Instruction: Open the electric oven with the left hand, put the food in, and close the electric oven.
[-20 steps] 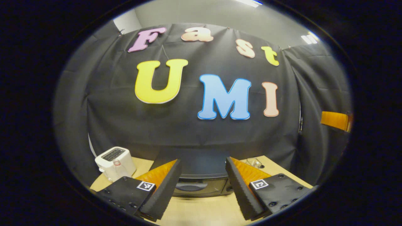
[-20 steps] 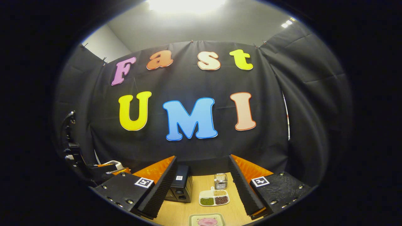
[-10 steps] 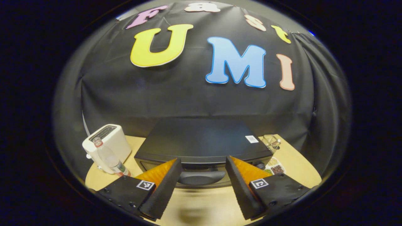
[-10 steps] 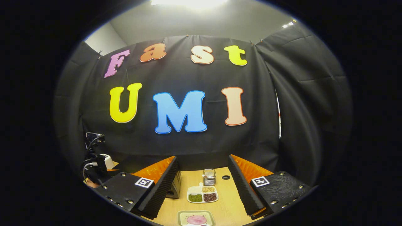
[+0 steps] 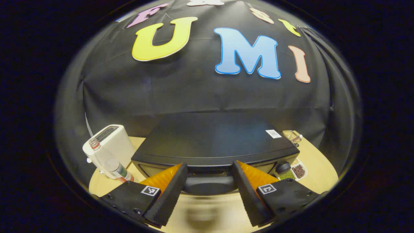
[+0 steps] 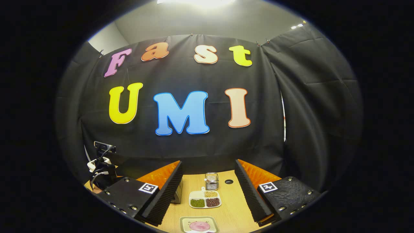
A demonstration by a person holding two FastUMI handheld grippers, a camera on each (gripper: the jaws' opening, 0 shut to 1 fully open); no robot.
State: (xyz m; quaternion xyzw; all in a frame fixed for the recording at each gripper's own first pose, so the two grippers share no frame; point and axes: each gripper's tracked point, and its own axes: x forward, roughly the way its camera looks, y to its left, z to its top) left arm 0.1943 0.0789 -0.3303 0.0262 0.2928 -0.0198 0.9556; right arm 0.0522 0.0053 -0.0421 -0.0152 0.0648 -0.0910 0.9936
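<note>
The left hand-held gripper (image 5: 208,184) stands wide, its fingers flanking the door handle (image 5: 209,184) of the black electric oven (image 5: 213,142) on the tabletop (image 5: 310,161). Best to seat the handle deep between the pads, close squarely, then pull along the door's arc. The right hand-held gripper (image 6: 208,191) waits wide above the plated food (image 6: 198,225).

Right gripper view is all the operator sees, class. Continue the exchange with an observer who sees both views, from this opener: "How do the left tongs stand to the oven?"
Observer: The left tongs are open, with the oven's handle between them, not yet gripped.
Operator: Is the door open?
Observer: No, the electric oven looks shut.
Operator: Anything beside it?
Observer: A white toaster with a clear bottle in front of it, at the left of the left gripper view.
</note>
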